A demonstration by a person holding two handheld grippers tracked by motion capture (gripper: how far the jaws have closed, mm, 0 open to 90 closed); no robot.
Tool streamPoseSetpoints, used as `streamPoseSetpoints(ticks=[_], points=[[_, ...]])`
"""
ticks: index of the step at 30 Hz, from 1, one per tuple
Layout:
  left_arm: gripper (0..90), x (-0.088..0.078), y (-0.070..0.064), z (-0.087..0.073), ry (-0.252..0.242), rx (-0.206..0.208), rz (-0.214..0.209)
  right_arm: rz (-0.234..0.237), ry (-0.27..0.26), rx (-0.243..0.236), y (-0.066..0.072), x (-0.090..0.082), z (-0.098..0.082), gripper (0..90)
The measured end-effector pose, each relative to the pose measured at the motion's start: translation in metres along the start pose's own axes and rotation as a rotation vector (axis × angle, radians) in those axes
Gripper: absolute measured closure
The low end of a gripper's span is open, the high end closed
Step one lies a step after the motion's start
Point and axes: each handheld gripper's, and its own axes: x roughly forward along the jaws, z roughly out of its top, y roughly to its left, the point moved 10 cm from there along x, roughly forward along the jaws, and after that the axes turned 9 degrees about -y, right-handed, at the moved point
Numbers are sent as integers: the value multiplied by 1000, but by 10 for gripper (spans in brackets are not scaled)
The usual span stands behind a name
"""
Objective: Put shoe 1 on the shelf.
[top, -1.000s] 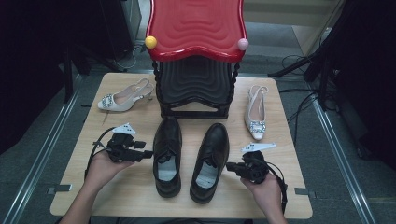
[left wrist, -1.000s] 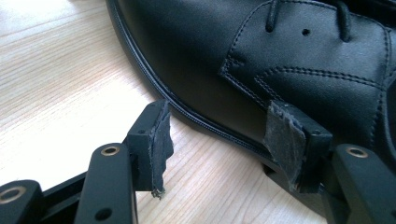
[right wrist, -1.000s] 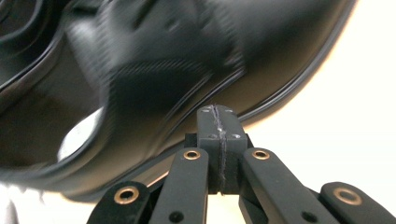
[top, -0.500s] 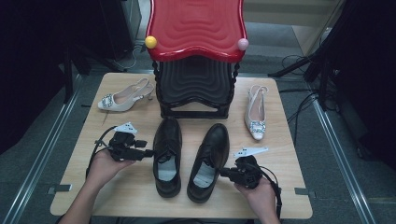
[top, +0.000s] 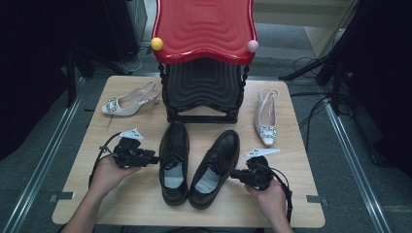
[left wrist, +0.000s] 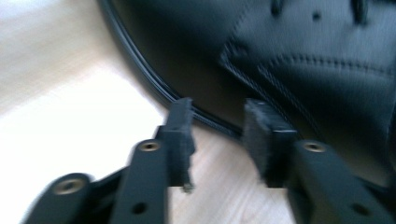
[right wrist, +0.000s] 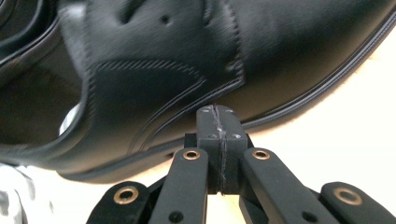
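Observation:
Two black leather shoes stand side by side at the table's middle, toes pointing away. My left gripper (top: 155, 159) points at the outer side of the left shoe (top: 174, 158). Its jaws have just been closing and stand half apart (left wrist: 219, 109), with a gap between the pads and the left shoe's (left wrist: 303, 56) sole rim just past the tips. My right gripper (top: 233, 174) is shut, its joined tips (right wrist: 218, 109) right against the side of the right shoe (top: 216, 165), just above the right shoe's (right wrist: 163, 70) sole.
A red wavy-topped stool (top: 204, 29) over stacked black ones (top: 201, 92) stands at the back centre of the wooden table (top: 301, 204). One white slingback heel (top: 128, 99) lies at the back left, another (top: 266, 116) at the right.
My right gripper has moved left, up against the right shoe's side. The left hand has stayed beside the left shoe.

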Motion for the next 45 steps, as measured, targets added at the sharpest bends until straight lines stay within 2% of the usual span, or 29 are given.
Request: streamPoseSetpoints(ticks=[2,5,10,15,24,26,27,28,32,35,39,42,45], points=[[758,4,-3,-4,33,2,-10,5,4,10,0,3,1,900],[802,5,-5,-3,28,-3,-19,-10,4,4,0,5,3,900],[824,8,-9,-2,16,-23,-38,-22,-9,4,-2,11,8,900],[838,11,-13,-1,15,-15,-46,-28,-13,1,-3,15,13,900],[882,18,-23,1,4,-31,-68,-37,-24,2,-5,21,19,900],[891,21,-29,1,10,-36,-101,-40,-33,1,-4,24,21,900],[897,22,-30,0,12,-29,-99,-42,-33,2,-4,26,22,900],[899,22,-31,1,12,-35,-94,-43,-29,-2,-3,27,23,900],[900,23,-33,0,16,-74,-119,-44,-24,-6,-3,28,23,900],[900,24,-38,0,16,-59,-141,-56,-27,-2,-3,29,24,900],[900,27,-50,-3,24,-28,-169,-109,-36,-20,-11,29,29,900],[900,28,-56,-3,9,-39,-172,-109,-40,-8,-16,30,32,900],[900,32,-63,-3,-2,-32,-183,-111,-40,-6,-22,30,36,900]])
